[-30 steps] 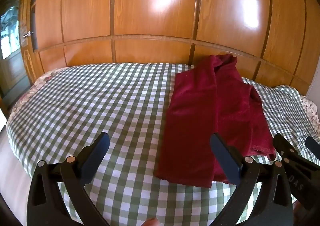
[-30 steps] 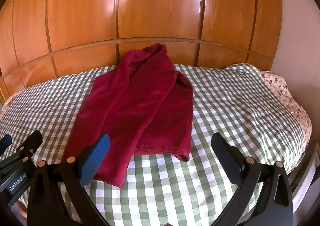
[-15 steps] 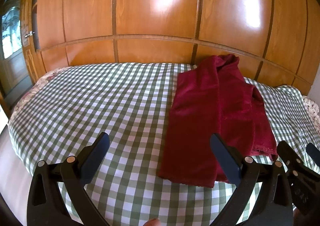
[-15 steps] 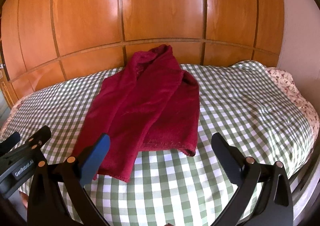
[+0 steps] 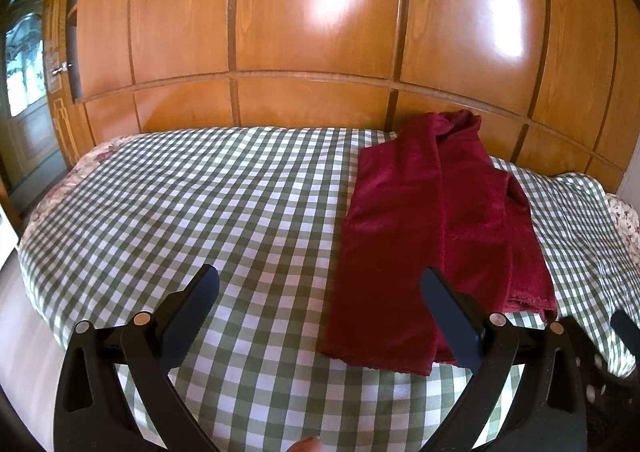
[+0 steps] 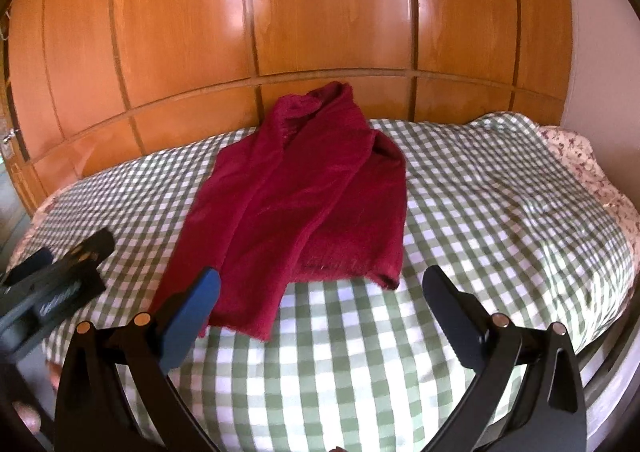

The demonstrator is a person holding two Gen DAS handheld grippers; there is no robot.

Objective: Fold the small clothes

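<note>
Left wrist view: a dark red garment (image 5: pixel 432 236) lies lengthwise on the green checked bedspread (image 5: pixel 200 212), right of centre, its far end against the wooden wardrobe panels (image 5: pixel 320 32). The left claw (image 5: pixel 320 316) hangs spread and empty at the frame's bottom. In the right wrist view, the right claw (image 6: pixel 320 312) is likewise spread, empty, with the garment's near hem (image 6: pixel 340 264) above it.

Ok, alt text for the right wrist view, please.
A dark red garment lies partly folded lengthwise on a green-and-white checked bedspread, its far end against a wooden panelled wall. The right gripper is open and empty in the foreground, above the near edge of the bed. The left gripper shows at the left edge.
</note>
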